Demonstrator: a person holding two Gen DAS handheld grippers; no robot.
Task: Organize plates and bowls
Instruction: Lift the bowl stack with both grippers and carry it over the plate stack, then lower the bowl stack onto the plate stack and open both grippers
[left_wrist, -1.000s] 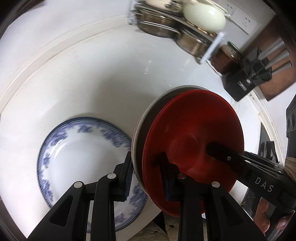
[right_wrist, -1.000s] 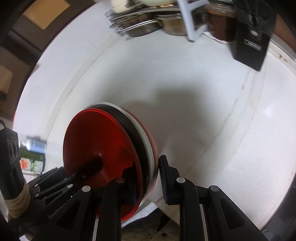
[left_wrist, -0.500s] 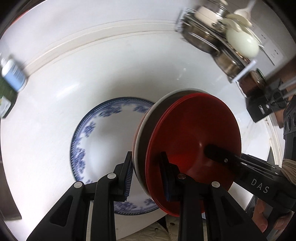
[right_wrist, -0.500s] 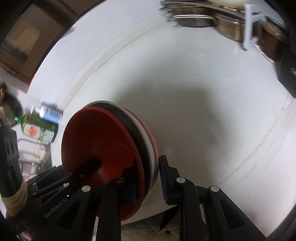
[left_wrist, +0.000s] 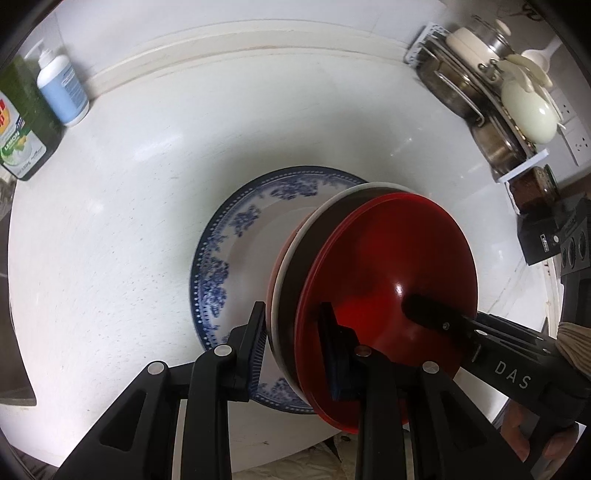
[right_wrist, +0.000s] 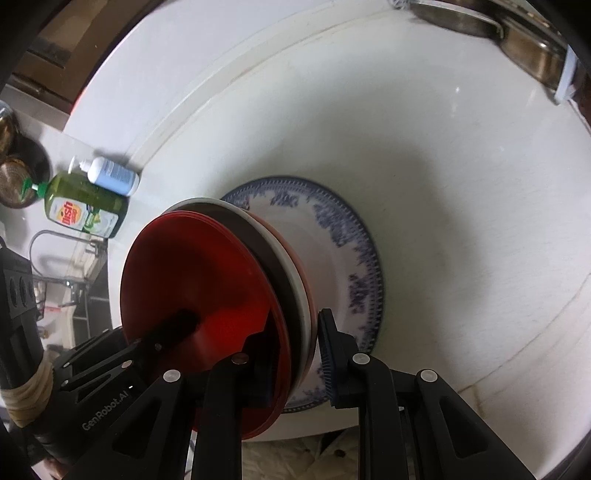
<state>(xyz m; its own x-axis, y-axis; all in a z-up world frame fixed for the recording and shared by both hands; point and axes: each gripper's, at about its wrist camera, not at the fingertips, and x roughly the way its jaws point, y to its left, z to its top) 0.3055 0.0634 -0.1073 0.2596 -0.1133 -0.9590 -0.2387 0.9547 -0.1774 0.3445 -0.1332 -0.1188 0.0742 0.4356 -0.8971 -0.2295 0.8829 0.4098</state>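
A stack of dishes, red on the near face (left_wrist: 399, 273) with dark and white rims behind, is held on edge between both grippers. My left gripper (left_wrist: 295, 347) is shut on its rim from the left. My right gripper (right_wrist: 295, 350) is shut on the same stack (right_wrist: 195, 280) from the right. A blue-and-white patterned plate (left_wrist: 236, 236) lies flat on the white counter directly behind the stack; it also shows in the right wrist view (right_wrist: 347, 236). I cannot tell whether the stack touches it.
A green dish soap bottle (left_wrist: 18, 122) and a white-blue pump bottle (left_wrist: 62, 88) stand at the far left by the wall. A rack with steel pots (left_wrist: 480, 103) and a cream lid stands at the far right. A black box (left_wrist: 546, 236) sits at the right edge.
Both grippers have carried the stack leftward along the counter, over the blue-and-white plate. The bottles have come into view; the pot rack has shifted right.
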